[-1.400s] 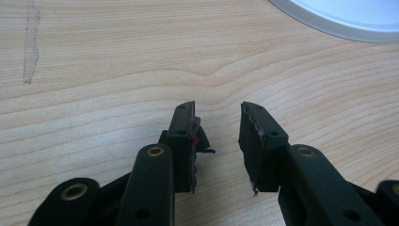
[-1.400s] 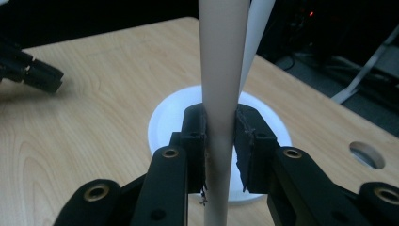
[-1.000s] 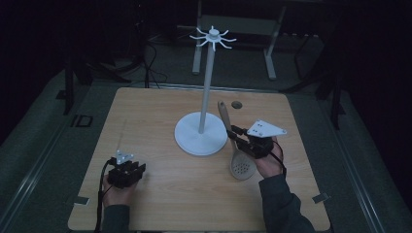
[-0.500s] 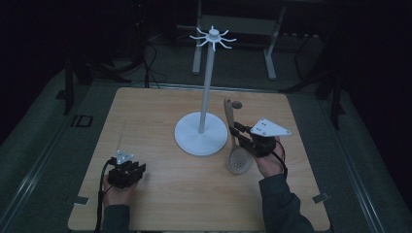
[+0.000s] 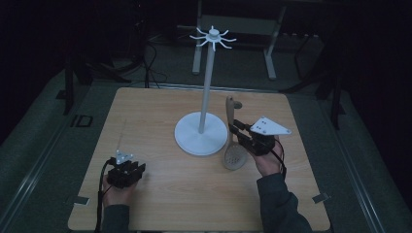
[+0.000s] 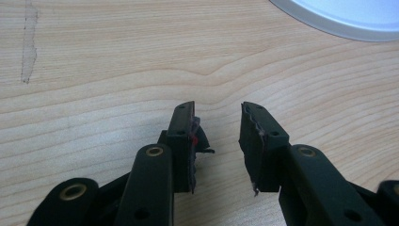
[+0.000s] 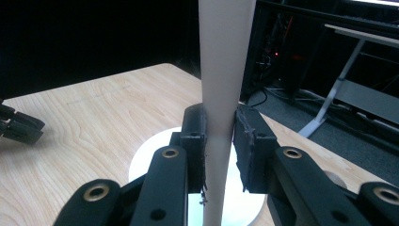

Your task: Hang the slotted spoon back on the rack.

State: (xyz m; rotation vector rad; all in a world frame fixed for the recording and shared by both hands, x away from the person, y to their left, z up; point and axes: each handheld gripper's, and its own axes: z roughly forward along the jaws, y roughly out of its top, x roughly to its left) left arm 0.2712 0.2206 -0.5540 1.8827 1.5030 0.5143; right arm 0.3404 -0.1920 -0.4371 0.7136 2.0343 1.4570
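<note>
A pale wooden table (image 5: 160, 116) sits in a dark room, with metal frame legs (image 5: 269, 53) and cables on the floor beyond its far edge. Near the middle of the table stands a white stand (image 5: 206, 92): a round flat base (image 5: 192, 141), a tall thin pole, and a ring of short hooks (image 5: 213, 37) at the top. Just to the right of the base, a wooden slotted spoon (image 5: 232, 141) is held steeply tilted, its perforated bowl low near the table and its handle end pointing up and away beside the pole. The right claw (image 5: 240, 135) is clamped on the spoon's handle; in the right gripper view the two black jaws press against both sides of the pale handle (image 7: 220, 94), which rises straight up between them, with the white base behind. A grey three-cornered plate (image 5: 268, 126) rides on top of this claw. The left claw (image 5: 127, 169) rests low at the table's near left corner, well apart from the stand; in the left gripper view (image 6: 217, 136) its jaws stand apart with bare wood between them, and the edge of the white base (image 6: 343, 19) shows at the top right.
</note>
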